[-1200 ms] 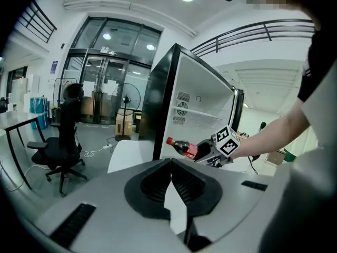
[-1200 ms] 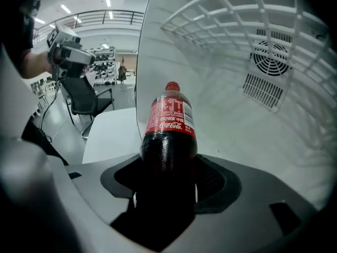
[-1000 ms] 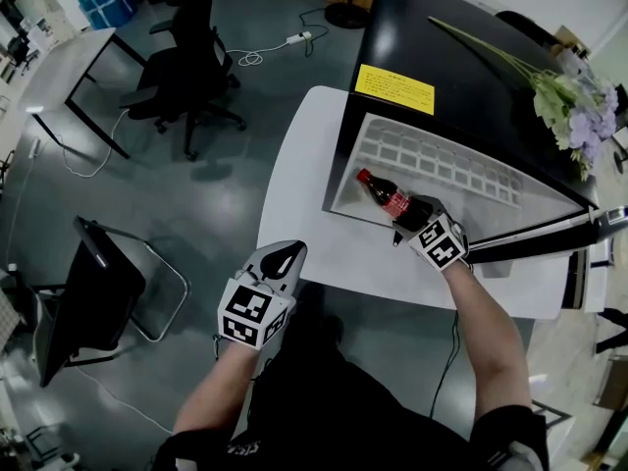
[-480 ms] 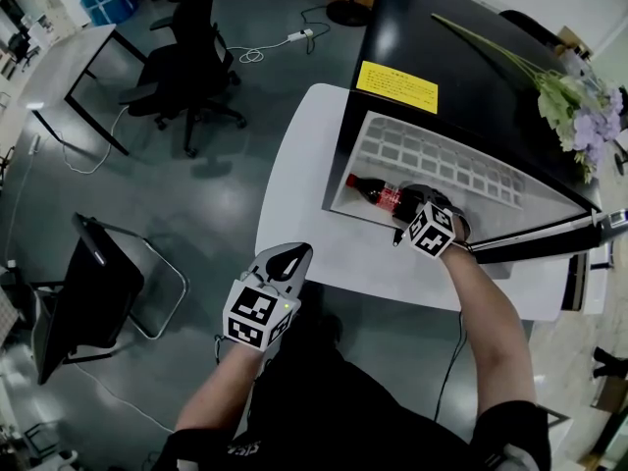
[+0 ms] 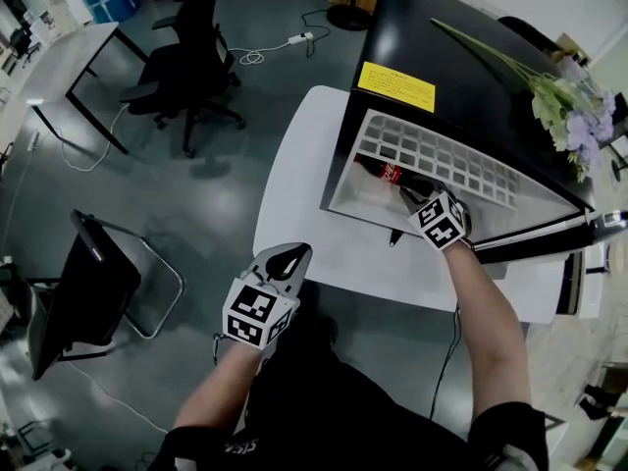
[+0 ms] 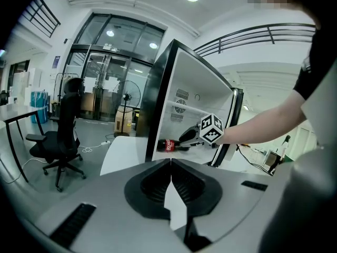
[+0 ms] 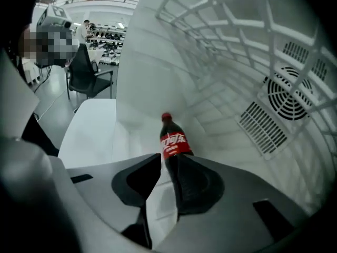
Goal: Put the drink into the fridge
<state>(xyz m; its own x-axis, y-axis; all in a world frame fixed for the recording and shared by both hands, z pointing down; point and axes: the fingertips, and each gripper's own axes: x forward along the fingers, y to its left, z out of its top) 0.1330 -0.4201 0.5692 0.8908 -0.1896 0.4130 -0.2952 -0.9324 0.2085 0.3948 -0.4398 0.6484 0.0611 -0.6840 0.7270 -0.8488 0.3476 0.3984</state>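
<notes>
The drink, a cola bottle (image 5: 385,172) with a red cap and red label, lies inside the open black fridge (image 5: 471,77), under its white wire shelf (image 5: 461,165), cap pointing left. My right gripper (image 5: 409,188) reaches into the fridge behind the bottle's base. In the right gripper view the bottle (image 7: 174,143) points away from me, its base at the tips of the right gripper (image 7: 168,161) and overlapping the right finger (image 7: 202,186). The jaws are closing and a bare gap shows between them. My left gripper (image 5: 289,253) hangs shut and holds nothing, near the table's front edge.
The fridge stands on a white table (image 5: 294,175), its door (image 5: 540,235) swung open to the right. Artificial flowers (image 5: 564,101) lie on the fridge top. A black office chair (image 5: 191,77) and a desk (image 5: 59,62) stand to the left, a folding chair (image 5: 98,283) nearer.
My right gripper has carried the bottle from the fridge's front opening deeper in under the wire shelf. The bottle has turned from tilted to lying flat. The left gripper has barely moved.
</notes>
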